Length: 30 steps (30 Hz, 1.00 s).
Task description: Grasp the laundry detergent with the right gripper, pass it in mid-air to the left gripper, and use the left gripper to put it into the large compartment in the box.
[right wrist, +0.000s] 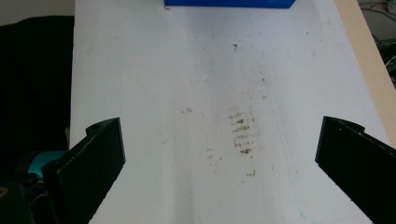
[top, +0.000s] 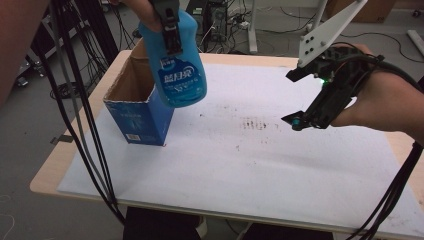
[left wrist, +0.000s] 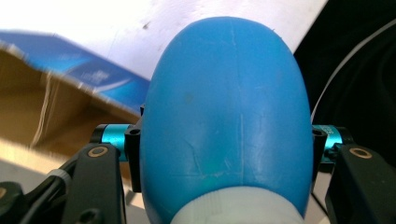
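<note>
A blue detergent bottle [top: 177, 70] with a printed label hangs in the air, its rounded base pointing down over the right edge of an open blue cardboard box [top: 137, 117]. My left gripper [top: 172, 37] is shut on the bottle's upper part. In the left gripper view the bottle [left wrist: 224, 107] sits between both jaws, its white cap nearest the camera and the box's brown inside [left wrist: 56, 107] behind it. My right gripper [top: 295, 97] hovers open above the table's right half, holding nothing. Its jaws [right wrist: 219, 154] stand wide apart over the white sheet, with the box [right wrist: 229, 3] far ahead.
A white sheet [top: 250, 165] covers the wooden table and has dark smudges [top: 255, 122] near its middle. Black cables [top: 85, 125] hang down at the left, across the table's left edge. Office clutter and wires lie on the floor beyond the far edge.
</note>
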Each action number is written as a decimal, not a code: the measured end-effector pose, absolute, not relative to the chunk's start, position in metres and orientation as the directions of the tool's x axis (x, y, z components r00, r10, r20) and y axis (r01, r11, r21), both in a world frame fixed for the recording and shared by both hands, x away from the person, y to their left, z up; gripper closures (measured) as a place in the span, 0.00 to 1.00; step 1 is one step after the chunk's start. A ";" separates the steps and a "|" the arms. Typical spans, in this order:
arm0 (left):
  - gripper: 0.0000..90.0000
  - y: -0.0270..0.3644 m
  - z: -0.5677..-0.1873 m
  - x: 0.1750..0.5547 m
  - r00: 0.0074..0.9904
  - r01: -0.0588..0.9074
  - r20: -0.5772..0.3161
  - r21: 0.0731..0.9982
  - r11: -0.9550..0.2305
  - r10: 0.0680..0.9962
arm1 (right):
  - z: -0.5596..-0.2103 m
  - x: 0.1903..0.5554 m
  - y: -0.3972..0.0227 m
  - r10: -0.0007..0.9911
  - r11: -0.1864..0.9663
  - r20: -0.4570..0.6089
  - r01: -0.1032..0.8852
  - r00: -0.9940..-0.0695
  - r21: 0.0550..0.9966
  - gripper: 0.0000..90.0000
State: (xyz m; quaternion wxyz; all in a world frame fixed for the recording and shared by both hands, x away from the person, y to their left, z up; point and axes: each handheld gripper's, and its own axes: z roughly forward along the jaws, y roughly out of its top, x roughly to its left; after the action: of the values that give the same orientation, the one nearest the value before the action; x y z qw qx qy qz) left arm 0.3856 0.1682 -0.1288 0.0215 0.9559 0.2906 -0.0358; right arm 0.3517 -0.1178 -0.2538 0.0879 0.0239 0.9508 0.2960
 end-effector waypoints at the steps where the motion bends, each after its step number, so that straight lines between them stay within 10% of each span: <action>1: 0.44 0.174 -0.127 0.388 0.807 0.587 -0.084 0.017 -0.809 0.584 | -0.254 0.352 -0.119 0.101 0.827 -0.150 -0.001 -0.984 0.562 0.01; 19: 0.44 0.255 -0.112 0.406 0.393 0.920 -0.007 0.010 -0.393 0.920 | -0.260 0.356 -0.119 0.092 0.832 -0.145 -0.003 -0.985 0.555 0.01; 30: 0.44 0.264 -0.147 0.419 0.404 0.914 -0.022 -0.026 -0.404 0.915 | -0.266 0.357 -0.120 0.107 0.829 -0.134 0.014 -0.985 0.559 0.01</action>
State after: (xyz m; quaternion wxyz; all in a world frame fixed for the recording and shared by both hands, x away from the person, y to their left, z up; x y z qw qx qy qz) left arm 0.4189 0.2645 -0.1471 -0.0050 0.8378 0.5457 -0.0166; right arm 0.3568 -0.1199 -0.2664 0.0799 0.0318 0.9529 0.2909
